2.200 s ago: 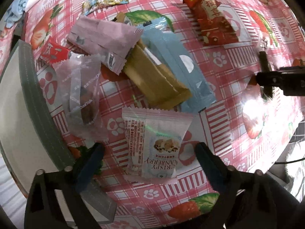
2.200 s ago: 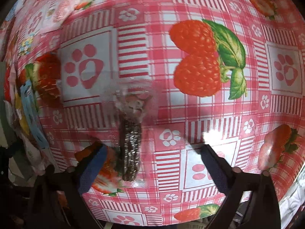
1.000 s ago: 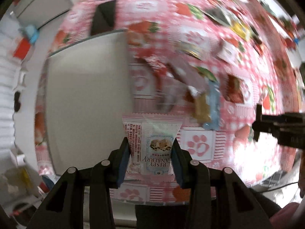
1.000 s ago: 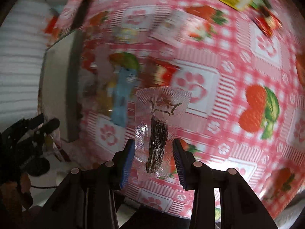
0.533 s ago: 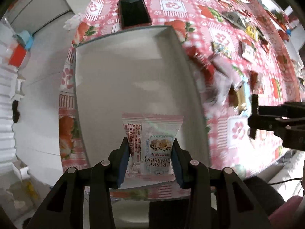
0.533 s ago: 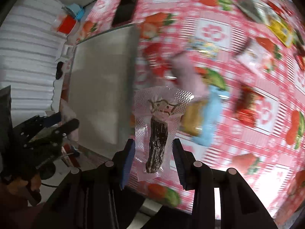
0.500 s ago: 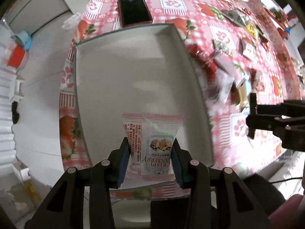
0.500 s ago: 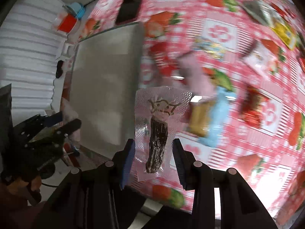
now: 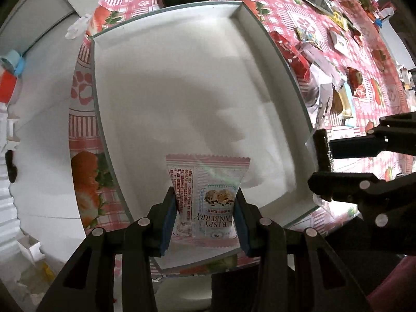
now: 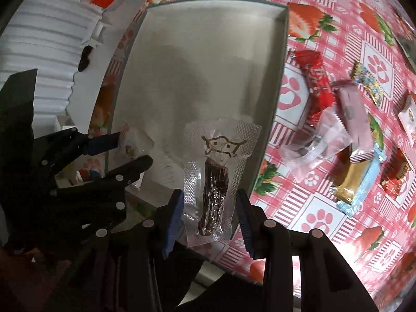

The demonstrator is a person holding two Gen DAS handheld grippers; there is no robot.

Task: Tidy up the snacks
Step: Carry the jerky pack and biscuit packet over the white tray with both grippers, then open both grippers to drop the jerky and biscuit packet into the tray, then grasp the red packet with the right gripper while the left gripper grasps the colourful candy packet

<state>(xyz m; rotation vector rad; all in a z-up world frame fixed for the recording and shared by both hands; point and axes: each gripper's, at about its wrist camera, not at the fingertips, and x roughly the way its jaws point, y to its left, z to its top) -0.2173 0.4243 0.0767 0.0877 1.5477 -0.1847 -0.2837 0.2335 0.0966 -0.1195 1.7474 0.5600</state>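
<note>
Left gripper (image 9: 205,217) jaws clamped on cranberry snack packet (image 9: 206,197) — above the white tray (image 9: 273,41) (desk-mounted). Right gripper (image 10: 209,219) jaws clamped on clear jerky pouch (image 10: 217,171) — over tray's edge.

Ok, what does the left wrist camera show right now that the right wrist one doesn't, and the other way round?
Left wrist only: the cranberry crisp packet's printed front, gripped in the left tool.

Right wrist only: the clear packet with the dark strip seen face-on in the right tool, and the blue packet beside the gold one.

Both: the white tray with nothing lying in it, the strawberry tablecloth, and the red packet by the tray's edge.
</note>
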